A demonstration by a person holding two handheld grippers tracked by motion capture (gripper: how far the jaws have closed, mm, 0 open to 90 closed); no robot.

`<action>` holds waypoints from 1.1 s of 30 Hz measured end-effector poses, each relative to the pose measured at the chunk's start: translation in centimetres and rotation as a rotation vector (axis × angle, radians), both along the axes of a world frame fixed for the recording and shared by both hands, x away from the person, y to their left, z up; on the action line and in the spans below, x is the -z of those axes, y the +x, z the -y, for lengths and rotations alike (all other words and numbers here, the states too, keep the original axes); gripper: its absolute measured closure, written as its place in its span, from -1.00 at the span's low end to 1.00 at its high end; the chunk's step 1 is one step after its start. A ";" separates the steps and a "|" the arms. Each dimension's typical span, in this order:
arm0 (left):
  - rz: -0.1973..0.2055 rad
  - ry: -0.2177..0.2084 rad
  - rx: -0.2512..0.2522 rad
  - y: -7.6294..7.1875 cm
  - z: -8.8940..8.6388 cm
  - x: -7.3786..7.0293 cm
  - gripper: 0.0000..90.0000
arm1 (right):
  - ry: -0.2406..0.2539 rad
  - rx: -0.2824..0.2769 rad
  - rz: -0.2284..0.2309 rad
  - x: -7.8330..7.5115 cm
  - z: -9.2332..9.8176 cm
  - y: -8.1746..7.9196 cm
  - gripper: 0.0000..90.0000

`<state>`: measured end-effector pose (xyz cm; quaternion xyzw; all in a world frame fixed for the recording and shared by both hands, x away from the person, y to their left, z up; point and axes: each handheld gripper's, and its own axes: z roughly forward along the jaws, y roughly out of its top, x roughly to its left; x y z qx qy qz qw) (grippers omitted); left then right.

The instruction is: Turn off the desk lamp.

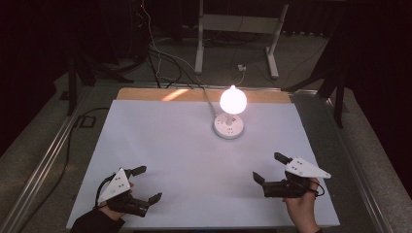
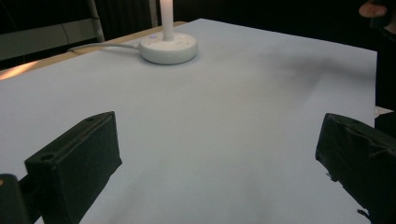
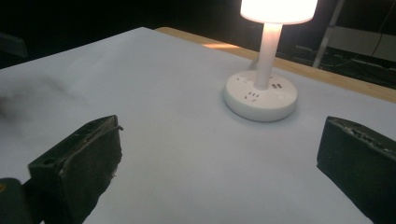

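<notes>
In the high view, the left gripper (image 1: 148, 184) is sitting at the lower left of the frame, its jaws standing wide apart with nothing between them; the hand behind it is mostly hidden under the grey plate and a dark sleeve cut off by the bottom edge. At the lower right, the right gripper (image 1: 270, 167) is resting just above the white sheet (image 1: 160, 145), its jaws likewise spread and empty, and the person's right hand (image 1: 302, 204) is running out of the frame at the bottom.

In the left gripper view, the two black jaws are rising from the bottom corners, both clipped by the frame, with bare sheet showing between them. The right gripper view is showing the same: pads far apart, their outer parts cut off.

Farther up, right of centre in the high view, a lit lamp (image 1: 231, 112) is standing on a round white base with sockets. Its glowing shade is washing out into a bright blob, so its outline is hard to make out. A white cable (image 1: 208, 99) is leaving the base toward the wooden table edge (image 1: 145, 94). Beyond, the floor, wires and a white frame are fading into darkness.
</notes>
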<state>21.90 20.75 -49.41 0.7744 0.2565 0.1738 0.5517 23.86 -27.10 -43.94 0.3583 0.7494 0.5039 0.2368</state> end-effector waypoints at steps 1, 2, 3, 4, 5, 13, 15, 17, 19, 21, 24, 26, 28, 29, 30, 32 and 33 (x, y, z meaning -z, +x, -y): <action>0.000 0.000 0.000 0.0 0.0 0.0 -0.99 | -0.006 0.003 0.000 -0.2 0.0 0.2 -1.00; 0.000 -0.002 0.003 0.0 0.0 0.0 -0.99 | -0.010 0.009 0.001 -0.4 -0.1 0.3 -1.00; -0.002 -0.001 0.002 0.0 0.0 0.0 -0.99 | -0.014 0.009 -0.003 -0.6 -0.1 0.5 -1.00; -0.003 0.000 0.002 0.0 0.0 0.0 -0.99 | -0.012 0.010 -0.002 -0.8 -0.1 0.7 -1.00; -0.003 0.000 0.002 0.0 0.0 0.0 -0.99 | -0.003 0.013 -0.004 -0.9 -0.1 0.9 -1.00; -0.004 0.001 0.001 0.0 0.1 0.0 -0.99 | -0.003 0.001 0.002 -2.1 -0.5 2.5 -1.00; -0.006 0.000 0.000 0.0 0.0 0.0 -0.99 | -0.001 0.001 0.007 -2.3 -0.6 2.9 -1.00; -0.006 0.003 -0.001 0.0 0.1 0.1 -0.99 | 0.004 -0.001 0.010 -2.5 -0.7 3.5 -1.00; -0.005 0.000 0.001 0.0 0.0 0.0 -0.99 | 0.001 -0.007 0.003 -2.7 -0.8 4.2 -1.00; -0.006 0.001 0.000 0.0 0.0 0.0 -0.99 | 0.001 -0.010 -0.005 -2.8 -1.0 4.8 -1.00; -0.006 0.001 0.002 0.0 0.0 0.0 -0.99 | 0.009 -0.017 -0.018 -2.8 -1.2 5.8 -1.00; -0.007 -0.001 0.001 0.0 0.0 0.0 -0.99 | 0.010 -0.016 -0.023 -2.7 -1.3 6.3 -1.00; -0.006 -0.001 0.001 0.0 0.0 0.0 -0.99 | 0.012 -0.013 -0.030 -2.5 -1.3 6.9 -1.00; -0.006 0.000 0.003 0.0 0.0 0.0 -0.99 | 0.020 -0.017 -0.036 -2.5 -1.3 7.2 -1.00; -0.006 0.000 0.003 0.0 0.0 0.0 -0.99 | 0.023 -0.019 -0.042 -2.5 -1.4 7.4 -1.00; -0.007 -0.003 0.003 0.0 0.0 0.0 -0.99 | 0.022 -0.018 -0.046 -2.4 -1.5 7.9 -1.00; -0.007 -0.001 0.003 0.0 0.0 0.0 -0.99 | 0.016 -0.016 -0.050 -2.4 -1.6 8.2 -1.00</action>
